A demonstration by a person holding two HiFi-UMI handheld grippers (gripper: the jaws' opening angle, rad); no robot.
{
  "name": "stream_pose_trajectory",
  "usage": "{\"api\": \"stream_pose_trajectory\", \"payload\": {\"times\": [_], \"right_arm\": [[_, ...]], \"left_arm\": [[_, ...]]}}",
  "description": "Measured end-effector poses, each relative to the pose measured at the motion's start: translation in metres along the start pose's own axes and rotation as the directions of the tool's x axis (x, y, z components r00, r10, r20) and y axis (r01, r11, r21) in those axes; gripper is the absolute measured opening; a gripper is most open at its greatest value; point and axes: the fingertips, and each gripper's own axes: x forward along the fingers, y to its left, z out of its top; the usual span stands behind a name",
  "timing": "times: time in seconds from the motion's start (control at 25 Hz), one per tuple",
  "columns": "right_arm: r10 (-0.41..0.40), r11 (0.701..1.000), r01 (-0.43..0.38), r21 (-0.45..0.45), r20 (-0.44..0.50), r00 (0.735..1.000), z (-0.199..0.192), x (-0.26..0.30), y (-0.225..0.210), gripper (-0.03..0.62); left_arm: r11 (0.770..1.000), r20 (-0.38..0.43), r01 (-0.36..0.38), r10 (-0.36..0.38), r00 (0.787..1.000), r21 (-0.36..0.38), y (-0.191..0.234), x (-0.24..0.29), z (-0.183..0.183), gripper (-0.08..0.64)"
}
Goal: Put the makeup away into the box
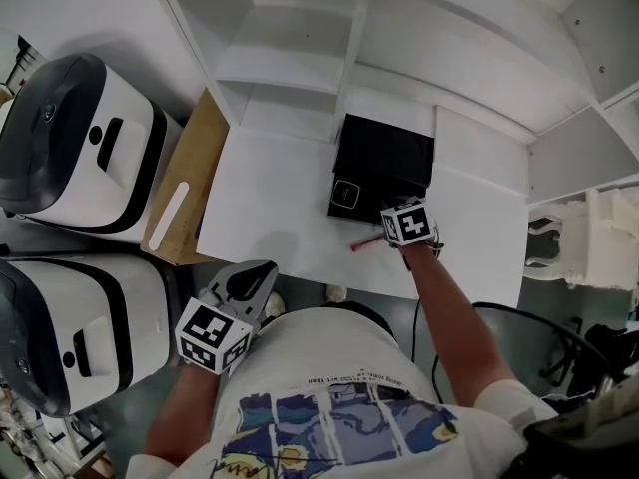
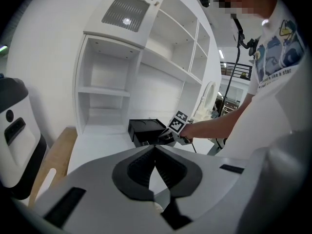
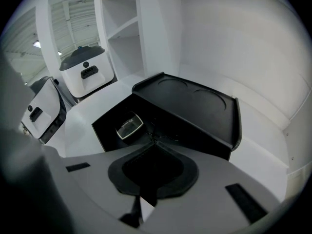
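You have part of it done, by the look of things: a compact [image 1: 345, 194] already lies in the open black box [image 1: 384, 148]. A pink makeup stick [image 1: 366, 242] is not yet in; it lies on the desk [image 1: 270, 188] just at 6 o'clock of the box. Your right gripper [image 3: 155, 140] hovers over the box's front edge, jaws clenched with nothing visible between them. Your left gripper [image 2: 155, 147], also clenched and empty, sits at 8 o'clock, well apart.

Lab or staged test space, not a home: bare white shelf unit [image 1: 300, 58] above a white table [image 1: 270, 208], two white-and-black machines [image 1: 75, 148] on the floor off the table's left edge, mezzanine railing [image 2: 236, 72] and ceiling strip lights behind.
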Motion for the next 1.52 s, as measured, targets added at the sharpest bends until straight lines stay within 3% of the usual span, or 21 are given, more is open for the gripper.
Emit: {"api": "stream_pose_trajectory", "payload": {"times": [0.44, 0.96, 1.12, 1.52], "right_arm": [[0.034, 0.999, -0.035, -0.012, -0.077, 0.996, -0.001, 0.016, 0.003, 0.031], [0.047, 0.999, -0.048, -0.002, -0.092, 0.995, 0.000, 0.018, 0.007, 0.040], [0.033, 0.999, -0.032, 0.017, -0.070, 0.997, 0.001, 0.010, 0.005, 0.089], [-0.021, 0.998, 0.015, 0.066, 0.082, 0.996, 0.006, -0.038, 0.015, 0.087]], "left_arm": [[1.000, -0.001, -0.027, 0.027, 1.000, -0.017, -0.001, 0.011, 0.007, 0.014], [1.000, -0.001, -0.017, 0.017, 1.000, -0.018, 0.003, 0.008, 0.008, 0.014], [1.000, 0.002, -0.004, 0.004, 1.000, -0.013, 0.004, 0.004, 0.005, 0.014], [0.997, 0.004, 0.070, -0.070, 0.998, 0.024, 0.001, -0.013, -0.004, 0.014]]}}
